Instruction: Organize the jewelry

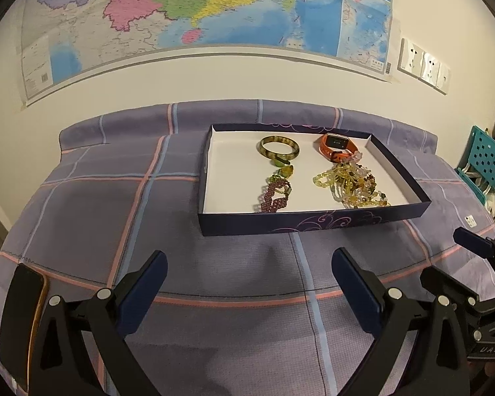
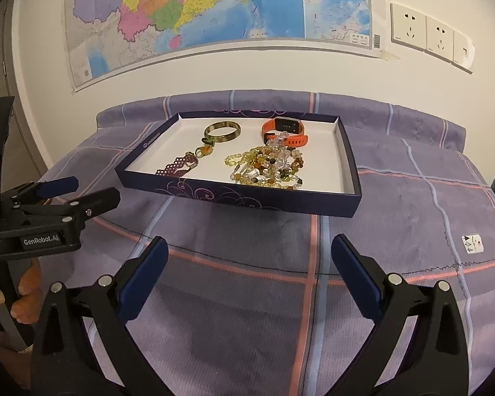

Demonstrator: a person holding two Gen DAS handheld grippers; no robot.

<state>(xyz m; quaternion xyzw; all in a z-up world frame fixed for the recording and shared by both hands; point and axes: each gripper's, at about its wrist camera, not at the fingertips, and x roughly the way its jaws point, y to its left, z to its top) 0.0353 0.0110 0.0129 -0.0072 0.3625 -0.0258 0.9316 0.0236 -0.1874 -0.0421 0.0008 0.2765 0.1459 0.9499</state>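
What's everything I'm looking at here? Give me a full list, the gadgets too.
box lid tray: one, dark blue with swirl pattern, white inside, on the cloth
bangle: one, mottled olive-brown, far part of the tray
watch: one, orange strap, far right part of the tray
purple beaded piece: one, maroon, near left of the tray, with green and amber stones toward the bangle
mixed bead pile: one tangle, yellow, amber and clear, below the watch
checked cloth: one, purple with pink and blue lines, covering the surface
wall map: one, multicoloured, on the wall
wall sockets: three plates, white, right of the map
left gripper: open, empty
right gripper: open, empty
hand: holding the left gripper's handle
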